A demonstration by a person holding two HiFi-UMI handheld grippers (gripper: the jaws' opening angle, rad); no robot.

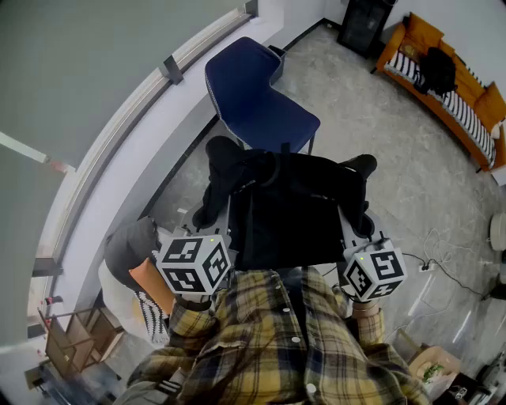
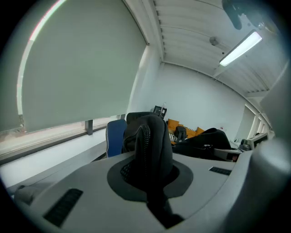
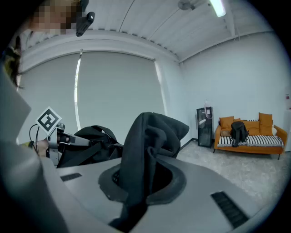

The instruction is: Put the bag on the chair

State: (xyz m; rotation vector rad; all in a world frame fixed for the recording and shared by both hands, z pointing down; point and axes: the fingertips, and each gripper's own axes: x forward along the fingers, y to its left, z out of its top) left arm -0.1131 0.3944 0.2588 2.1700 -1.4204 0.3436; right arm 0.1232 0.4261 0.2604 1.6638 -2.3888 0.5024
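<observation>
A black bag (image 1: 296,207) hangs in the air between my two grippers, in front of a person's plaid shirt. My left gripper (image 1: 207,219) is shut on the bag's left end, and its black mesh-edged fabric (image 2: 149,145) rises from between the jaws of the left gripper (image 2: 152,178). My right gripper (image 1: 357,225) is shut on the bag's right end. A bunched fold of black cloth (image 3: 148,145) is clamped in the right gripper (image 3: 141,183). The blue chair (image 1: 254,96) stands just beyond the bag, its seat bare. It shows as the blue chair (image 2: 115,136) in the left gripper view.
A window wall runs along the left. An orange sofa (image 1: 452,88) with a black backpack (image 1: 436,70) sits at the far right, and a black cabinet (image 1: 365,22) stands beside it. Cables (image 1: 433,263) lie on the floor. A grey rounded object (image 1: 130,247) is at my left.
</observation>
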